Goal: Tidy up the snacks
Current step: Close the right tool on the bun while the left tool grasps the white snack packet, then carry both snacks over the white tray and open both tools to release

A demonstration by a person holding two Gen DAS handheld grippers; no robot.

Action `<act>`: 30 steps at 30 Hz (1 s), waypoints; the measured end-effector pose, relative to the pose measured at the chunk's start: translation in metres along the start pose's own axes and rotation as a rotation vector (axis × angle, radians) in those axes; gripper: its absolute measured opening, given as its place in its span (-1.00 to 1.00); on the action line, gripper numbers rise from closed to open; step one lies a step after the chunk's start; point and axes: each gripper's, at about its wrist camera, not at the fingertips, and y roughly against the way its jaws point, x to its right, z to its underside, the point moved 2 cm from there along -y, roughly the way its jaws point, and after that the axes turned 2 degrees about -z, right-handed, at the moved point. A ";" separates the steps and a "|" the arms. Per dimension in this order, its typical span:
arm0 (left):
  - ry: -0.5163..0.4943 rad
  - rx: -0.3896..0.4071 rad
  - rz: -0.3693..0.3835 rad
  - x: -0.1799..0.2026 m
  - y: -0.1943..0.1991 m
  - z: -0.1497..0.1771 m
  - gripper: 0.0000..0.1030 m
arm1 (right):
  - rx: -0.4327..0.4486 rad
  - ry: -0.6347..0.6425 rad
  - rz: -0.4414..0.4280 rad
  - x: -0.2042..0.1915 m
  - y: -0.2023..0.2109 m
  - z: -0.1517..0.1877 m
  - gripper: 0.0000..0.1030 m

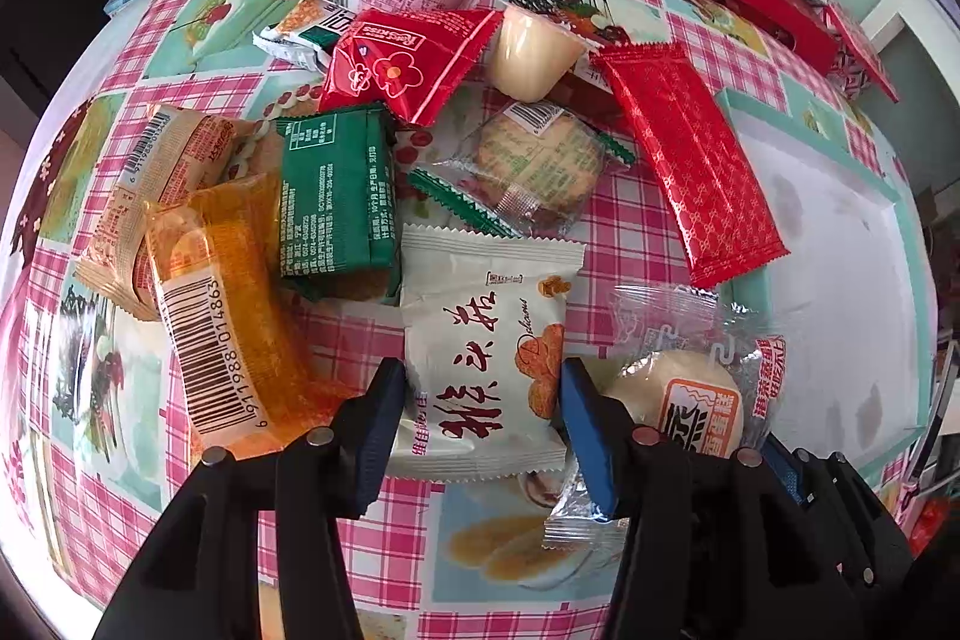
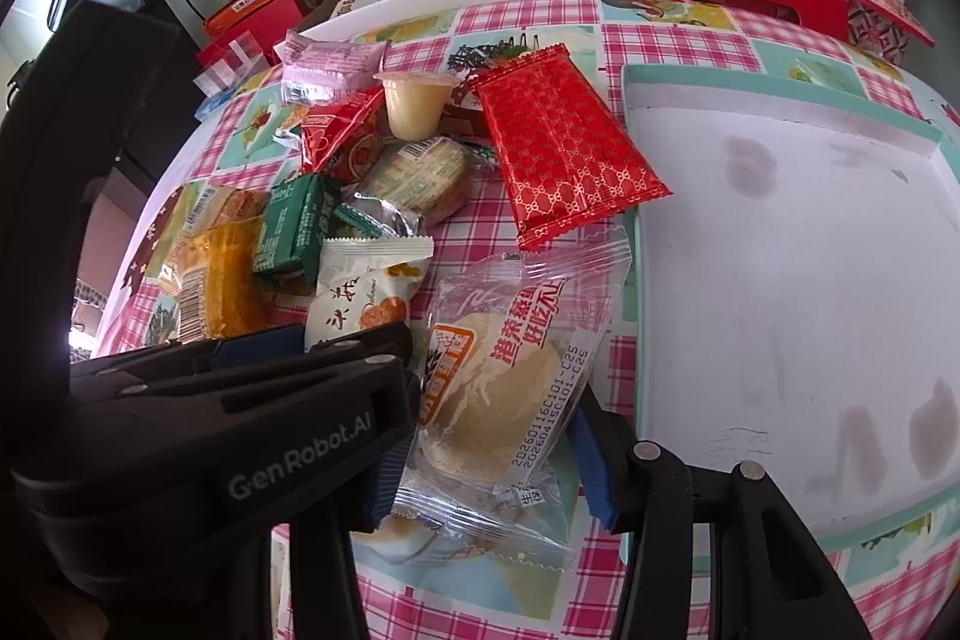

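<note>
Left wrist view: left gripper [image 1: 483,421] brackets the white packet [image 1: 489,358], jaws open. Beside it, right gripper [image 2: 492,454] straddles the clear-wrapped bun [image 2: 498,400], not yet clamped; the tray [image 2: 780,280] waits further right. Crowded grippers could collide, and slick film may slip.

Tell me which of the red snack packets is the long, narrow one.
The red packet with the gold lattice print, lying beside the white tray. The other red packet, further left, is squarer and carries flower graphics.
</note>
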 end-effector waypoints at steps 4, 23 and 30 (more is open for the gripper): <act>0.019 0.033 0.016 -0.007 0.007 0.000 0.03 | 0.025 0.004 0.018 0.000 0.005 -0.001 -0.06; -0.024 0.192 0.107 0.011 0.065 -0.001 0.03 | 0.192 -0.091 0.032 0.031 0.061 -0.014 -0.08; -0.153 0.217 0.172 0.068 0.070 0.004 0.03 | 0.252 -0.263 0.208 0.103 0.089 -0.013 -0.08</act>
